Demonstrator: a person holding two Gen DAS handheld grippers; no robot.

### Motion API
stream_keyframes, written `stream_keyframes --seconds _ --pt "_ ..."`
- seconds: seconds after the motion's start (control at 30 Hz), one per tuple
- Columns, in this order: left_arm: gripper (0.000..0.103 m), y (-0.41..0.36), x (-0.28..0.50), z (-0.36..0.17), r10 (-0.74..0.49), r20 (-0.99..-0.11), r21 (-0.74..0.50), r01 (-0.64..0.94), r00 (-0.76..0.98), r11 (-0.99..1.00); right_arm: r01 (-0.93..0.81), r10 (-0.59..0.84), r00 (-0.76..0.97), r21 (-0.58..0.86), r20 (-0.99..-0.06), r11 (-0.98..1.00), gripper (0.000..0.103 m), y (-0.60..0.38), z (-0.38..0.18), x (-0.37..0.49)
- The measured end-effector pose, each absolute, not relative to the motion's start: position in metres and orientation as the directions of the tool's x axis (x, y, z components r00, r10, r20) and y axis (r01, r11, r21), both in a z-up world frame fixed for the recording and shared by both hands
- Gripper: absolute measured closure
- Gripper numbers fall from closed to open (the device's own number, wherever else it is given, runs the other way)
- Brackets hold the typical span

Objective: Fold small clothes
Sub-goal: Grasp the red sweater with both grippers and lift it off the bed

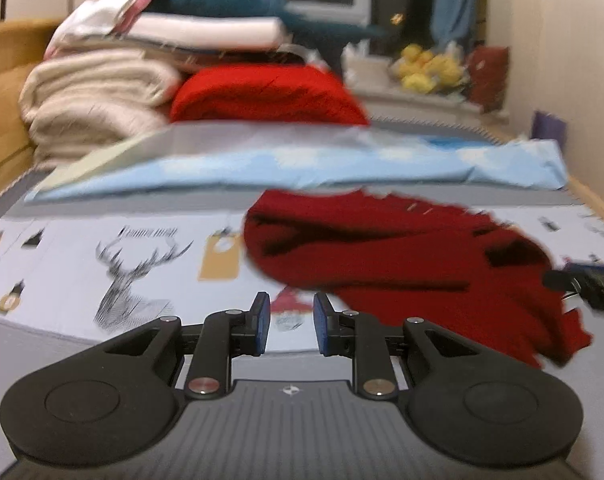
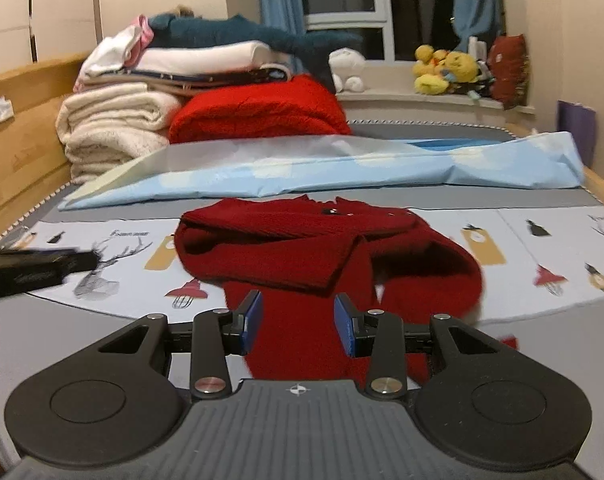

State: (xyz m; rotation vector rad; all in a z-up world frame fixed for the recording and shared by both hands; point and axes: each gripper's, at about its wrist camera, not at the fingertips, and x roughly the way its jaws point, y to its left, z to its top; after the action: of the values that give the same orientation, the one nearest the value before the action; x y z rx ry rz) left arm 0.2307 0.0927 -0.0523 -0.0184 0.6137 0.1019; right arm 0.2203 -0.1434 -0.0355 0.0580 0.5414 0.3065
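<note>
Sweater (image 2: 326, 256), dark red and half-folded, lies on the printed sheet (image 2: 542, 240) before a blue cover (image 2: 342, 168) and stacked blankets (image 2: 113, 128); left gripper (image 1: 290, 322) beside it, right gripper (image 2: 297, 322) over its hem, both parted, gripping nothing.

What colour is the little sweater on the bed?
Dark red sweater, seen best in the right wrist view.

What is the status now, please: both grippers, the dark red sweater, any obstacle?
Left gripper open, empty. Right gripper open, empty, above dark red sweater. Sweater partly folded on printed sheet. Nothing in the way.
</note>
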Motion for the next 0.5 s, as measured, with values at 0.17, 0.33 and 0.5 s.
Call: stream_keyframes --seconds 0.17,0.33,0.5 --pt "0.076 0.131 0.241 -0.046 0.108 -0.570 -0.020 -0.145 0.814 0.989 -0.194 0.261 0.769 0.177 -0.583 0.965 0.056 -0.113 -0.070 0.314" --pt "0.076 0.164 0.244 -0.047 0.124 -0.594 -0.046 -0.187 0.795 0.981 -0.063 0.237 0.705 0.274 -0.668 0.960 0.058 -0.099 -0.118 0.386" --pt "0.076 0.189 0.242 -0.044 0.121 -0.613 -0.083 -0.216 0.781 0.973 -0.248 0.397 0.716 0.323 -0.574 0.913 0.093 -0.069 -0.106 0.359"
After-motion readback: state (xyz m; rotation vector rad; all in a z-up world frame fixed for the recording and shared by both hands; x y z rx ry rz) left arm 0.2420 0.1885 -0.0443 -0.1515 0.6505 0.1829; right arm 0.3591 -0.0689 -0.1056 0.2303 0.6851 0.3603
